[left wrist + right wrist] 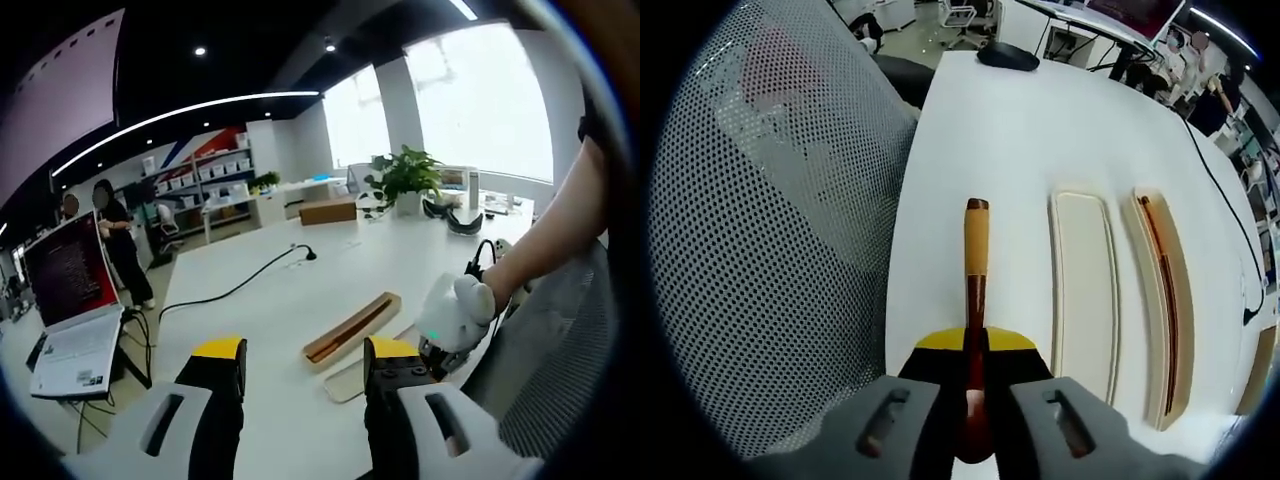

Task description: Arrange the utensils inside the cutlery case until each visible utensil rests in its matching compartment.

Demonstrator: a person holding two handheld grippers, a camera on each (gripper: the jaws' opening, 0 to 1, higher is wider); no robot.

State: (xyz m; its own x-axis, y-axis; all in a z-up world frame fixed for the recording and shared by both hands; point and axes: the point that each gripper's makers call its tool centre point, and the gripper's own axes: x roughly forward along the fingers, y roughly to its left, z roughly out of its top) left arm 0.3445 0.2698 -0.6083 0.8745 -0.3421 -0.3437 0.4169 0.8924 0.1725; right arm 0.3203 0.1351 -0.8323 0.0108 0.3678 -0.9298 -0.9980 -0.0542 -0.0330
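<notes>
Going left to right in the right gripper view: grey mesh chair (760,230), then the right gripper (975,375) clamped on a slim wooden utensil (976,262), pale handle tip, over the table's (980,120) left edge. Beside it, the long cream lid (1085,290) and case (1165,300) with glossy brown chopsticks (1167,300). Left gripper (305,375) jaws apart.

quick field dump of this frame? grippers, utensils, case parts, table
left gripper: open, empty, above the table
right gripper: shut on utensil, wooden handle pointing away from the camera
case base: on the table, holds dark chopsticks in one slot
lid: flat beside the case base, nothing on it
person's hand: white glove, holding the right gripper near the case
other: laptop at the table's far side, mesh chair next to the table edge
</notes>
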